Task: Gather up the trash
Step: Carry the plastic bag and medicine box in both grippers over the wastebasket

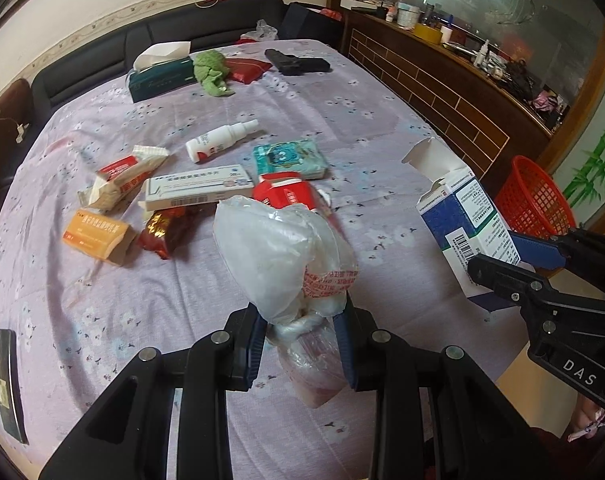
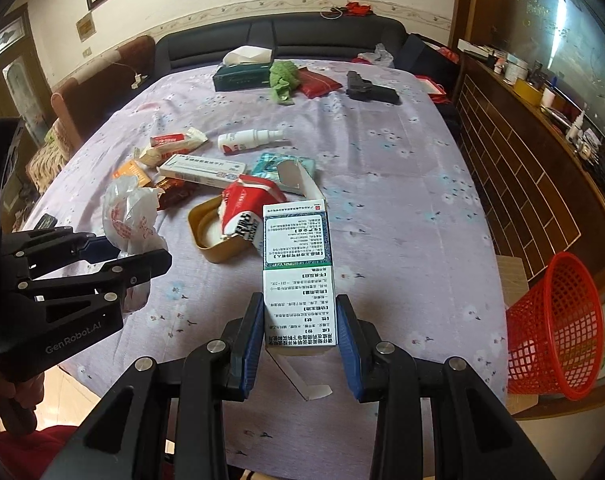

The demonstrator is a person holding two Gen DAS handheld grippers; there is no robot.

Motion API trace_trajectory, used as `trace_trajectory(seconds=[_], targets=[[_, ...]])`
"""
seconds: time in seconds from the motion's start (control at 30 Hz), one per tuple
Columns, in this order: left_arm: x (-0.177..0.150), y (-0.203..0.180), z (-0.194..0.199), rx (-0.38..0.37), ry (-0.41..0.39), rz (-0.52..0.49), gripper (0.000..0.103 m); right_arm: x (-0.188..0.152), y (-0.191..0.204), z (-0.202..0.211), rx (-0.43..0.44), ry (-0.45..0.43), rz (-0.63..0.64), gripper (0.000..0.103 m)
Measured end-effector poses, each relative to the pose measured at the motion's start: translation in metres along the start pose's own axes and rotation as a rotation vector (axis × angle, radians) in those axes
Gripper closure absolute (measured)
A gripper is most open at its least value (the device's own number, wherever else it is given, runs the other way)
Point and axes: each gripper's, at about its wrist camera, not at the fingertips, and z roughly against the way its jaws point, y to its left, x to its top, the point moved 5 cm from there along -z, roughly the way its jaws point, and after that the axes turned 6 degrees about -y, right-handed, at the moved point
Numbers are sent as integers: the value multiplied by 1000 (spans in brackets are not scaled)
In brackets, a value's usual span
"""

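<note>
Near field, left wrist view: left gripper (image 1: 302,332) clamped on knotted neck of crumpled translucent white plastic bag with red print (image 1: 278,256), bag bulging upward and away beyond the blue pads. Right wrist view: right gripper (image 2: 300,336) closed on lower end of tall white-and-blue printed cardboard medicine box (image 2: 298,264), long axis in line with the fingers, open top flap farthest from the pads. Both loads held clear of lilac floral bedsheet (image 2: 402,208). Key relation: red plastic mesh waste basket (image 2: 554,328) standing off the bed's right edge, to the right of both grippers; right gripper plainly the nearer, left gripper further off with the right one in between. Judged next: box to basket first, bag after, crossing behind. Farther out on the sheet, well apart from either gripper: torn red-and-white carton (image 2: 242,212), flat white tablet box (image 1: 198,190), orange box (image 1: 96,236), white spray bottle (image 1: 218,140). Not yet collected.
</note>
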Motion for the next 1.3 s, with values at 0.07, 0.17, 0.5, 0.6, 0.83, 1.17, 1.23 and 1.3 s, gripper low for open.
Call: trace_trajectory(seconds=[0.07, 0.17, 0.5, 0.6, 0.83, 1.17, 1.23, 1.3], targets=[[2, -5, -1, -5, -2, -8, 73, -2, -6, 2, -6, -2, -12, 66], [6, -14, -1, -17, -3, -20, 73, -3, -14, 5, -11, -5, -29, 66], [27, -56, -8, -85, -10, -80, 73, -8, -69, 26, -13, -21, -188, 66], [36, -75, -10, -122, -13, -102, 73, -11, -87, 32, -14, -21, -249, 66], [61, -131, -10, -210, -30, -171, 73, -23, -146, 61, -53, -60, -406, 66], [87, -228, -4, -343, -47, -305, 73, -52, -232, 115, -138, -138, -609, 65], [91, -246, -5, -367, -42, -325, 73, -57, -246, 125, -154, -154, -638, 65], [96, -264, -6, -384, -39, -346, 73, -62, -261, 136, -174, -168, -664, 65]])
